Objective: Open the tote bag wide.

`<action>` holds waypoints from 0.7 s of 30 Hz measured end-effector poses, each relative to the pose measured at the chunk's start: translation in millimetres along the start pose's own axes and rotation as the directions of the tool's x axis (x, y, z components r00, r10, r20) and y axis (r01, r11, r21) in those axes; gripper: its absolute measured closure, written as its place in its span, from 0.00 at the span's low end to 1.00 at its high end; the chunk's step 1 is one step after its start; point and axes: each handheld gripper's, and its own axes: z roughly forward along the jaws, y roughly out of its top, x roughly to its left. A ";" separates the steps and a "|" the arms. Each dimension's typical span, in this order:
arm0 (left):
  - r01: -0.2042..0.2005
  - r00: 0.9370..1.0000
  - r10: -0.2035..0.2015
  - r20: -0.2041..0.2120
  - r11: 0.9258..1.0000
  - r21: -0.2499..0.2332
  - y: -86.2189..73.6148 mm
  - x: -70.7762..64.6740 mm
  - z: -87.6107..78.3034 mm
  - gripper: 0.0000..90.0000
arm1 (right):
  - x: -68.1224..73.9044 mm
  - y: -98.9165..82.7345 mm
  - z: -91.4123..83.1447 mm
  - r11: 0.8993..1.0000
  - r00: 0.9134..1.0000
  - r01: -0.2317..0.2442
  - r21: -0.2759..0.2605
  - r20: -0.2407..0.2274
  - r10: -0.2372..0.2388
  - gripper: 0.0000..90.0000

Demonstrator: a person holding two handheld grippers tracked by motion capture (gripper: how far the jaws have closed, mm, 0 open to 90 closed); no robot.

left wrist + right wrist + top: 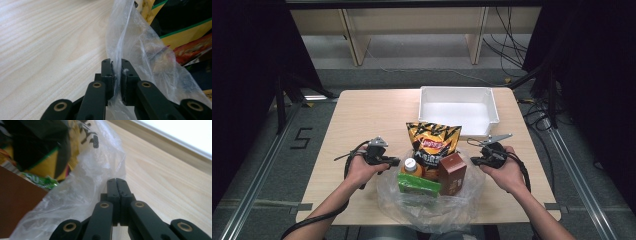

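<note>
We have the clear plastic bag (430, 200) sitting at the near edge of the desk (362, 115), and both sets of tongs are on it. The left tongs (393, 161) are clamped on the bag's left rim: in the left gripper view the film (130, 45) runs straight down between the two pads, which press on it with barely a slit between them. The right tongs (474, 161) are pressed fully together at the bag's right rim; in the right gripper view the film (82, 195) bunches against their left side, but we cannot tell for sure whether a fold is caught between the pads.

So where do we stand? The bag's mouth is pulled wide and low, and the goods stand exposed in it: a yellow and black crisp packet (432, 142) at the back, an orange bottle (412, 167), a green carton (418, 184) in front of it, and a brown box (453, 173) on the right. We judge that the opening of the bag is done or nearly so. Nothing is out yet, and the white tray (428, 102) at the far right of the desk is bare, so any unpacking into it is all to come.

The desk is pale wood grain, otherwise bare. Beyond it lie grey floor, wooden furniture legs and loose cables, with dark curtains on both sides.
</note>
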 end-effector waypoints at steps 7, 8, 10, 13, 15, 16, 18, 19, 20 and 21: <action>-0.018 0.999 0.019 -0.032 1.000 0.013 -0.9 1.2 1.0 0.89 | -4.0 -7.9 10.2 1.000 1.000 0.014 -0.006 0.026 -0.014 1.00; -0.031 0.999 0.032 -0.031 0.999 0.016 -0.7 2.0 0.8 0.89 | -4.5 -7.4 9.1 1.000 1.000 0.014 0.020 0.014 -0.014 1.00; -0.026 0.999 0.027 -0.046 1.000 0.015 -1.4 1.2 1.3 0.88 | -4.0 -8.0 10.0 1.000 1.000 0.008 0.030 0.009 -0.008 1.00; -0.022 0.999 0.023 -0.048 1.000 0.012 -1.8 1.0 1.6 0.85 | -4.5 -8.2 12.0 1.000 1.000 0.012 0.012 0.017 -0.012 1.00; -0.007 0.999 0.007 -0.037 1.000 0.001 -1.3 0.8 0.6 0.83 | -4.1 -7.6 9.9 1.000 1.000 0.006 0.024 0.021 -0.006 0.98; 0.012 0.999 -0.013 -0.037 1.000 -0.022 -0.9 -0.7 0.6 0.81 | -3.9 -7.4 9.4 1.000 1.000 0.000 0.018 0.019 -0.001 0.95; -0.010 0.999 0.009 -0.042 1.000 -0.022 0.9 0.0 -3.1 0.78 | -5.4 -7.1 9.9 1.000 0.999 0.020 -0.020 0.027 -0.019 0.90; -0.013 0.999 0.011 -0.048 0.999 -0.038 1.8 -0.5 -4.7 0.76 | -4.2 -5.9 6.6 1.000 1.000 -0.011 -0.005 0.021 0.011 0.87; -0.017 0.999 0.015 -0.049 0.999 -0.044 2.8 -0.5 -6.2 0.73 | -6.7 -5.5 6.4 0.999 0.999 0.016 -0.037 0.030 -0.015 0.82; -0.017 0.999 0.014 -0.051 0.998 -0.053 3.2 -0.7 -7.1 0.71 | -5.5 -5.1 6.6 0.998 0.999 -0.011 -0.064 0.029 0.013 0.78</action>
